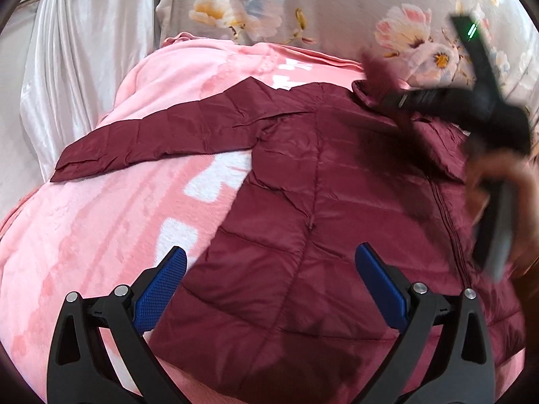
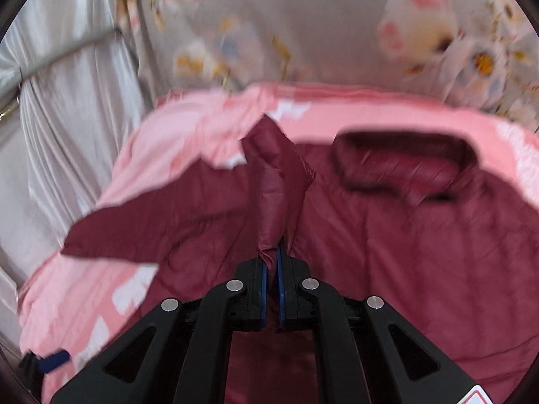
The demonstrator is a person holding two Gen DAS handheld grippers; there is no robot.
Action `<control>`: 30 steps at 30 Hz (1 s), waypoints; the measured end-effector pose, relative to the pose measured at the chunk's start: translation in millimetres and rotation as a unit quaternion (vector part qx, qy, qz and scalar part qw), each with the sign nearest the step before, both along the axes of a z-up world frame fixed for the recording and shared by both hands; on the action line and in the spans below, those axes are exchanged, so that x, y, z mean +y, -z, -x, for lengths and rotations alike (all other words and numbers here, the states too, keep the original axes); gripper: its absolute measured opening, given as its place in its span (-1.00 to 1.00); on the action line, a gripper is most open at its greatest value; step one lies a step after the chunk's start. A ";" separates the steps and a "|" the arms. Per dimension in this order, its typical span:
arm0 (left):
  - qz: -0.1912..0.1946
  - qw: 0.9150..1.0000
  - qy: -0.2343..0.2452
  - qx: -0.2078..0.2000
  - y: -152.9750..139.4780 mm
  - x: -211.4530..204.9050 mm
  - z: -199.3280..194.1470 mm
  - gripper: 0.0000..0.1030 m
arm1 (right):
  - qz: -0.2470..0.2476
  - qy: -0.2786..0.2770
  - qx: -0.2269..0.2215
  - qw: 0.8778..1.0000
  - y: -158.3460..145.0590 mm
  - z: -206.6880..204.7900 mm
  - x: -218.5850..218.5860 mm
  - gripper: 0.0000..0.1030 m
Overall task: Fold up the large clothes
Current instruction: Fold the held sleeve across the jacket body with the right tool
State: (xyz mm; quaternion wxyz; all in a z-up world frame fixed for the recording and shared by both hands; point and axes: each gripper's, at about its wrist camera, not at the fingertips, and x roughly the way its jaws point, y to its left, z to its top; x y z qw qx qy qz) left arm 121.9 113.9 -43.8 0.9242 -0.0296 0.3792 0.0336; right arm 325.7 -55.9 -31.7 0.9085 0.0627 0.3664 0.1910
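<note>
**Pinching a ridge of the jacket while the other tool waits**

Pinching fabric, our right gripper (image 2: 271,262) has its jaws drawn nearly together on a raised ridge of the maroon jacket (image 2: 387,252), which stands up from between the blue pads toward the middle of the right wrist frame. Our left gripper (image 1: 269,269) hangs over the lower part of the garment with its jaws spread wide and nothing between them; the left pad (image 1: 161,289) sits over the jacket's side edge.

Outward from the jaws, the jacket lies spread face up on a pink blanket (image 1: 84,235) covering the bed. Its zip (image 1: 449,222) runs down the right of the left wrist frame, its collar (image 2: 404,165) lies at upper right of the right wrist frame, and one sleeve (image 1: 151,138) stretches toward the left of the left wrist frame.

We judge this a light, quilted, puffy piece with a slick shell: soft, quick to slump, likely to slide through a shallow pinch. Seams, cuff, hem and shoulder look like the firmest places to take hold, with a deep bite gathering both layers.

Behind the bed, a floral cloth (image 1: 337,6) fills the top of both frames and a silvery curtain (image 1: 74,67) hangs at upper left. We see no containers.
</note>
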 end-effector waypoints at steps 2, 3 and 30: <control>0.005 1.000 0.001 -0.004 -2.3 4.1 -4.2 0.90 | 0.007 -0.008 0.023 1.000 18.3 -1.6 11.6 -0.90; 0.007 1.000 0.001 -0.006 -3.1 5.2 -5.2 0.90 | 0.011 -0.010 0.029 0.999 24.6 -2.3 16.5 -0.90; 0.189 0.974 0.052 0.116 31.2 -28.9 -188.0 -0.63 | 0.004 0.214 0.048 0.976 34.4 61.8 -267.7 -0.82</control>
